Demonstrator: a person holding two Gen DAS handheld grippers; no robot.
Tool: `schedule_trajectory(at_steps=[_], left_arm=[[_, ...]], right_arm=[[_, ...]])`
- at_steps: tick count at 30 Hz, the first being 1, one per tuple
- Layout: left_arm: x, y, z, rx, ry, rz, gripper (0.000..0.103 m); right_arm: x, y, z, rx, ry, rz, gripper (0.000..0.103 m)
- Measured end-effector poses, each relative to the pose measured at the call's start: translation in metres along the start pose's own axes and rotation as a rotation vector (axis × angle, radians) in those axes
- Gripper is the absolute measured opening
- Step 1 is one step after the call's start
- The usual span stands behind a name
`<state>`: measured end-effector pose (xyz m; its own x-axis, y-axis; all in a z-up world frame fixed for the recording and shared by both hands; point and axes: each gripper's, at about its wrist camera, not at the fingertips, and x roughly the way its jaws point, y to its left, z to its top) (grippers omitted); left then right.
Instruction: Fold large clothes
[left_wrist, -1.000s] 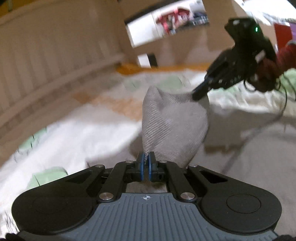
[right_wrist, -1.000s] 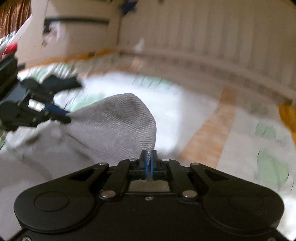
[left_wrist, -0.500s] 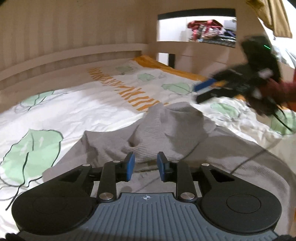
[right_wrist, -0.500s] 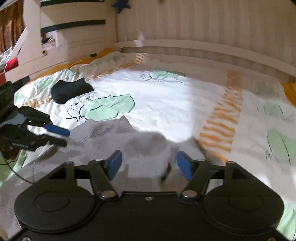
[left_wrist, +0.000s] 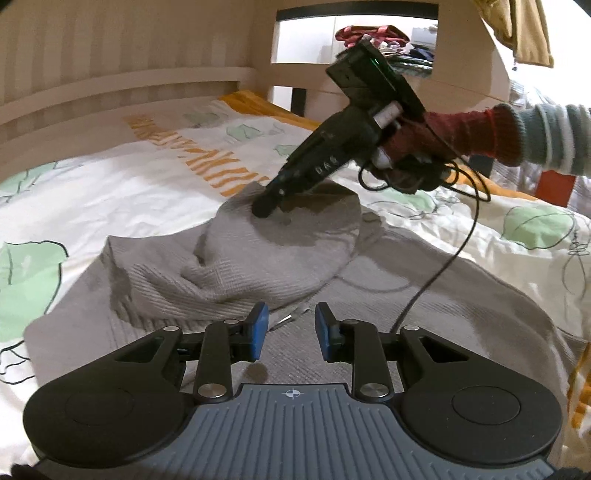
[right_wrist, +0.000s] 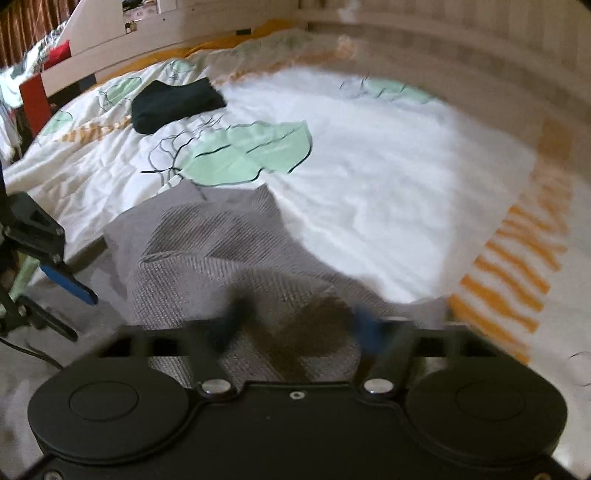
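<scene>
A grey ribbed knit garment (left_wrist: 258, 258) lies rumpled on the bed, part of it folded over into a hump. My left gripper (left_wrist: 290, 325) hovers open just above its near side, with nothing between the blue pads (left_wrist: 258, 325). My right gripper (left_wrist: 266, 210), held by a hand in a red glove, pokes down into the top of the hump. In the right wrist view the right gripper (right_wrist: 301, 321) is blurred. Its jaws are closing, still wide apart, with grey fabric (right_wrist: 207, 240) bulging between them. The left gripper (right_wrist: 70, 310) shows at that view's left edge.
The bed has a white duvet (right_wrist: 369, 166) printed with green leaves and orange stripes. A folded black garment (right_wrist: 177, 99) lies at its far side. A black cable (left_wrist: 436, 266) trails from the right gripper across the grey fabric. A slatted wall (left_wrist: 110, 55) runs behind the bed.
Both grippers were shut on the grey fabric and held it up. They have let go and the fabric has dropped onto the bed. The right gripper has swung down onto the hump.
</scene>
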<state>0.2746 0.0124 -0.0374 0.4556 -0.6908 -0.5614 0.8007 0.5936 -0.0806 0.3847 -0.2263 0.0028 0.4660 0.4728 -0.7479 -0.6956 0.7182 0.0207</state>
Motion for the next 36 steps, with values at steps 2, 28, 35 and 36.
schedule_trajectory(at_steps=[2, 28, 35, 36], left_arm=[[0.005, 0.001, 0.003, -0.009, -0.002, -0.02, 0.027], [0.038, 0.09, 0.013, -0.282, 0.031, 0.263, 0.028], [0.0, 0.114, -0.003, -0.428, 0.046, 0.411, 0.028], [-0.008, 0.121, -0.003, -0.476, 0.034, 0.414, 0.028]], right_arm=[[-0.006, -0.005, 0.004, 0.035, -0.017, 0.03, 0.014], [-0.069, 0.128, -0.047, -0.412, -0.149, -0.049, 0.015], [-0.03, 0.182, -0.108, -0.407, -0.003, 0.044, 0.019], [-0.035, 0.179, -0.108, -0.372, -0.02, 0.039, 0.019]])
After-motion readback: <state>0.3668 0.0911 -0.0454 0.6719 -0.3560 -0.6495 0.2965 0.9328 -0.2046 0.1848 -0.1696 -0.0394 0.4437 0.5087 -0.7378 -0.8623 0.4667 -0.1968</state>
